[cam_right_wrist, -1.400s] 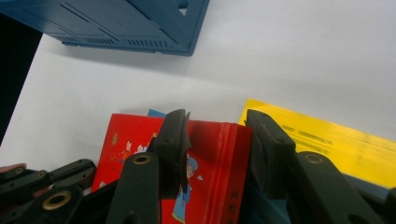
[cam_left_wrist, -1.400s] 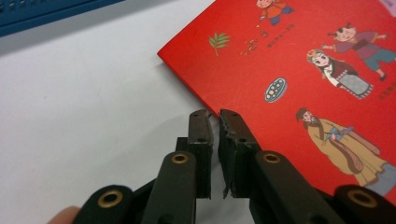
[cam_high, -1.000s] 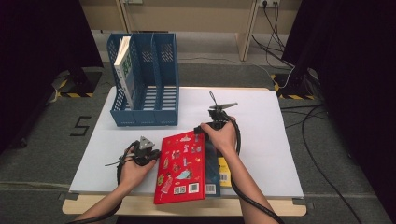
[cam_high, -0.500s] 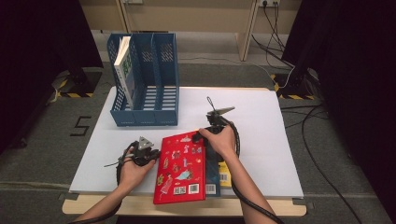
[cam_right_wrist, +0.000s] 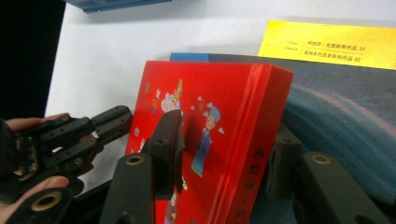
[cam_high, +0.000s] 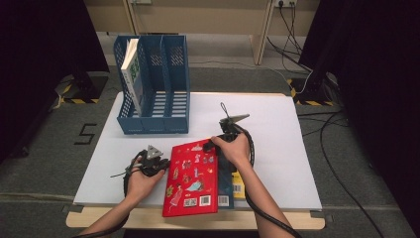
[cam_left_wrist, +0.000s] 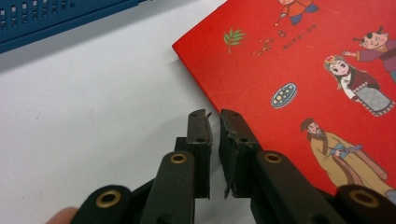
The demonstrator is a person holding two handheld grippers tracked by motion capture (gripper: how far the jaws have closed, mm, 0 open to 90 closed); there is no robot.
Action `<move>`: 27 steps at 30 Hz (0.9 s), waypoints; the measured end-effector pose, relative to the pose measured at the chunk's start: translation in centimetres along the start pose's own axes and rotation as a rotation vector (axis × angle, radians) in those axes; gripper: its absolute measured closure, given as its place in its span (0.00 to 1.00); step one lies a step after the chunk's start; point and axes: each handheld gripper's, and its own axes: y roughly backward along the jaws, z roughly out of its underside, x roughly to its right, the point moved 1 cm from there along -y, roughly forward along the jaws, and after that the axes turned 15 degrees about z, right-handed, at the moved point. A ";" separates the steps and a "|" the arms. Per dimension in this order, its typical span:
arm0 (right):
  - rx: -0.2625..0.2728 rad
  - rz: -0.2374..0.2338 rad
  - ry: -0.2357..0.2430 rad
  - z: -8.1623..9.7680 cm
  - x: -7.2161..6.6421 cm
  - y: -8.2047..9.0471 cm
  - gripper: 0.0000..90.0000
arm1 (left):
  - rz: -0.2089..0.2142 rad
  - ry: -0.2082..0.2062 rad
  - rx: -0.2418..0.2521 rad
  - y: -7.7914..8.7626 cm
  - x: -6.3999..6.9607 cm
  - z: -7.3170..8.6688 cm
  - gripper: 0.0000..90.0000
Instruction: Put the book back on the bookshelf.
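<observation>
A: From the high view, where is the red book (cam_high: 192,178)?

B: On the white table (cam_high: 287,148), near the front edge, lying partly over a dark blue book (cam_high: 226,184) with a yellow band. The right gripper (cam_high: 214,144) sits at its far corner, the left gripper (cam_high: 161,166) just beside its left edge. A blue file rack (cam_high: 161,94) with 3 slots stands at the back left, 1 white book (cam_high: 131,74) upright in its leftmost slot.

A: Does that view show the jaws?

B: No, the hands cover them. The right gripper view does: 1 jaw lies on the red book's (cam_right_wrist: 205,140) cover, the other at its spine side, so the book sits between the 2 jaws, which have just been closing. Whether the pads press yet, I cannot tell. Behind lies the dark blue book (cam_right_wrist: 336,116), and the left gripper (cam_right_wrist: 79,135) shows at the left.

A: And the left gripper view?

B: The left gripper (cam_left_wrist: 215,116) has its 2 jaws clenched, nothing between them, tips right at the red book's (cam_left_wrist: 303,84) edge.
</observation>
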 end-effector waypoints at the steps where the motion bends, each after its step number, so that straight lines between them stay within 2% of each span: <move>1: -0.002 0.000 -0.005 0.0 0.0 0.0 0.63 | 0.000 0.000 0.001 0.0 0.0 0.0 0.90; 10: 0.001 0.018 0.006 -0.1 -0.3 0.0 0.62 | -0.005 -0.002 -0.002 0.0 0.1 0.0 0.90; 14: 0.002 0.010 -0.001 -0.1 -0.2 0.1 0.65 | -0.003 -0.002 0.001 0.0 0.0 0.0 0.90; 22: 0.003 -0.093 -0.053 -0.3 0.0 1.5 0.79 | 0.049 0.040 0.055 0.3 -0.7 0.2 0.81; 27: 0.038 -0.109 -0.069 -0.5 0.0 2.7 0.83 | 0.057 0.048 0.079 0.6 -0.6 -0.1 0.78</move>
